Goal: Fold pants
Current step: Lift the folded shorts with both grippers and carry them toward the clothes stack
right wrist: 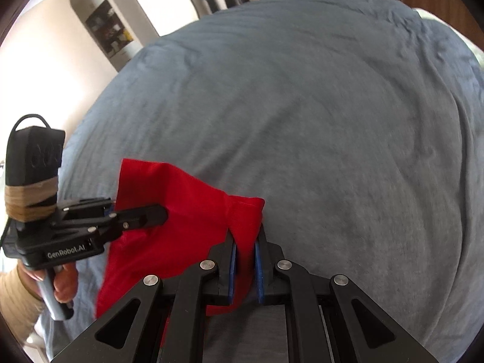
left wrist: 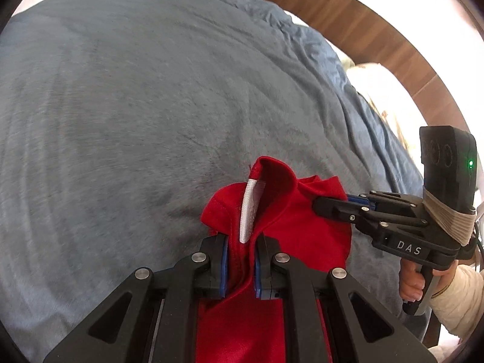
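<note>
**Red pants clamped by both hand-held grippers above the bed**

Left wrist view, bottom centre: the left hand-held gripper (left wrist: 240,267) is clamped on a bunched edge of the red pants (left wrist: 290,230). A white strip (left wrist: 249,211) stands upright in the fold just beyond the blue pads (left wrist: 224,267). At lower right, the right hand-held gripper (left wrist: 328,208) bites the same cloth from the side.

Right wrist view, bottom centre: the right hand-held gripper (right wrist: 245,267) is closed on a gathered edge of the pants (right wrist: 181,230); the cloth is plain red, creased and sagging toward lower left.

Beyond, the grey-blue blanket (left wrist: 151,90) covers the bed across mid-frame. A wooden floor (left wrist: 348,15) shows at upper right.
</note>
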Available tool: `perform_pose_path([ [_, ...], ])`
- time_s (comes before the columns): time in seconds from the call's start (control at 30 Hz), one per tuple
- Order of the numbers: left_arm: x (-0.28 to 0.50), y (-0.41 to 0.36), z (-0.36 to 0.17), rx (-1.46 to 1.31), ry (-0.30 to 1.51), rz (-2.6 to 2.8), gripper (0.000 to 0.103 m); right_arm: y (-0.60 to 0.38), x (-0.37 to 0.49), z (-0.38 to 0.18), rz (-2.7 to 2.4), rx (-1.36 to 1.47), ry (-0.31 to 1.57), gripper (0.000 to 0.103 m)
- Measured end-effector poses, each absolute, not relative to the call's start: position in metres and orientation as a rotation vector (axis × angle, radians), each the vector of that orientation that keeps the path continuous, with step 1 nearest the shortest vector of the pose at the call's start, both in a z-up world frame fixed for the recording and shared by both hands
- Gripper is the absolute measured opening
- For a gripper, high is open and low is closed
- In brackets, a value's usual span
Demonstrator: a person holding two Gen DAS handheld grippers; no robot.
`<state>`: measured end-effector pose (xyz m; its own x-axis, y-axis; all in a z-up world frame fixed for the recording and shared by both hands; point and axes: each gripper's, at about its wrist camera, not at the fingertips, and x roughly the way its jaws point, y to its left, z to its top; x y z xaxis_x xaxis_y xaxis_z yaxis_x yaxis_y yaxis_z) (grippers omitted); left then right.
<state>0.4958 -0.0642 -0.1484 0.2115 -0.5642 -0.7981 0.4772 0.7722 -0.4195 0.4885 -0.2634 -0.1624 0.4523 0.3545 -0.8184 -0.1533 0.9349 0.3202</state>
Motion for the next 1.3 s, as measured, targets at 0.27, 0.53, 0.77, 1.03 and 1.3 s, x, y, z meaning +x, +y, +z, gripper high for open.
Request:
perform_pose_path([
  [0.27,0.506,-0.079,-0.153,0.016,1.161,-0.707,0.033,-0.275,0.491,-0.186,0.296,0.252,1.102,0.011],
  [0.53,0.530,-0.083,-0.173,-0.068,1.251,-0.749,0.043,-0.278,0.489,-0.200,0.275,0.284,1.126,0.011],
  [0.77,0.551,-0.090,-0.193,-0.168,1.381,-0.816,0.041,-0.279,0.495,-0.209,0.266,0.302,1.140,0.011],
  [1.03,0.553,-0.100,-0.196,-0.253,1.446,-0.854,0.020,-0.280,0.496,-0.210,0.266,0.323,1.139,0.011],
  [1.3,0.535,-0.078,-0.155,-0.330,1.288,-0.836,0.013,-0.278,0.489,-0.180,0.250,0.314,1.073,0.010],
])
